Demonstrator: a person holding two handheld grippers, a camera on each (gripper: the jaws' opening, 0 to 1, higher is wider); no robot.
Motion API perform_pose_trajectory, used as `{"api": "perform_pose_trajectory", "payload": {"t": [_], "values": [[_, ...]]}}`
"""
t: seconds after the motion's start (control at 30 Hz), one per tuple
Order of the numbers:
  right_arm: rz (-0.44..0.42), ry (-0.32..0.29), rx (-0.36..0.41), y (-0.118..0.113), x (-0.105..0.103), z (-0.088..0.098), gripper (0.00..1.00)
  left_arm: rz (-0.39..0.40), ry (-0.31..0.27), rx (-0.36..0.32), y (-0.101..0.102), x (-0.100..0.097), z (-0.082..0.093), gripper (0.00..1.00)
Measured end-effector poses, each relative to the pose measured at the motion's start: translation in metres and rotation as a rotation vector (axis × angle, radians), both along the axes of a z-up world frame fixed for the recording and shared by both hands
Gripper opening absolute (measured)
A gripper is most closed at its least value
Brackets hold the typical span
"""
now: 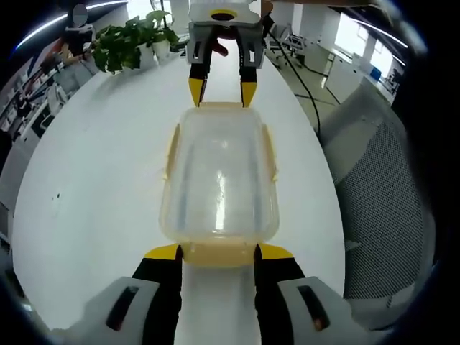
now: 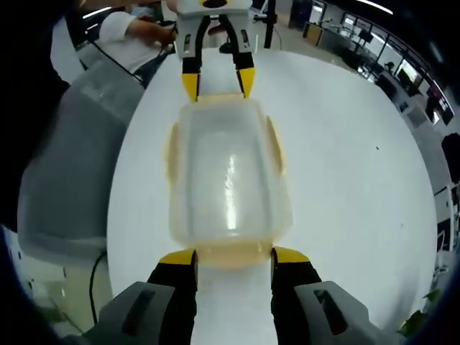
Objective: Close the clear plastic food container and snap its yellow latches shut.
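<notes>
Facing each other across the white table (image 1: 86, 165), the left gripper (image 1: 215, 253) and right gripper (image 2: 233, 257) are both spread wide, each straddling an end latch (image 1: 215, 253) of the container (image 1: 219, 176), which sits lidded between them. Press each end latch down squarely, I'd say. It's a cloudy, round-cornered plastic box with a glossy lid and soft yellow flaps.

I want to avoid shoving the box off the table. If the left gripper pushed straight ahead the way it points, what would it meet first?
The left gripper would most likely meet the yellow end latch of the clear container, which lies between its jaw tips.
</notes>
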State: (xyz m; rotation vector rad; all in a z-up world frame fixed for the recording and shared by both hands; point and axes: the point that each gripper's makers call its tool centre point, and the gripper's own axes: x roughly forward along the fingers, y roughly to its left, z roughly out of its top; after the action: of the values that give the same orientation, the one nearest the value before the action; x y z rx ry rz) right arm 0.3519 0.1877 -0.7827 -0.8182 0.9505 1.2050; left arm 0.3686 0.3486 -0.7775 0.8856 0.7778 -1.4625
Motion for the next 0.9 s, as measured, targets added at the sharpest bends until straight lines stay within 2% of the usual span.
{"api": "perform_pose_trajectory", "payload": {"t": [0.37,0.77,0.87,0.9], "values": [[-0.034,0.011,0.011,-0.0020,-0.0018,-0.0040,0.40,-0.020,-0.026,0.002,0.0017,0.0001,-0.0040,0.39],[-0.042,0.012,0.005,-0.0051,-0.0011,-0.0030,0.40,-0.011,-0.018,0.007,0.0020,-0.0012,-0.0056,0.39],[-0.070,0.027,0.026,-0.0044,-0.0011,0.0011,0.40,0.018,0.012,-0.011,0.0010,-0.0038,-0.0034,0.39],[-0.080,0.028,0.034,-0.0036,-0.0009,0.0036,0.40,0.021,0.005,-0.011,0.0025,-0.0012,-0.0024,0.39]]}}
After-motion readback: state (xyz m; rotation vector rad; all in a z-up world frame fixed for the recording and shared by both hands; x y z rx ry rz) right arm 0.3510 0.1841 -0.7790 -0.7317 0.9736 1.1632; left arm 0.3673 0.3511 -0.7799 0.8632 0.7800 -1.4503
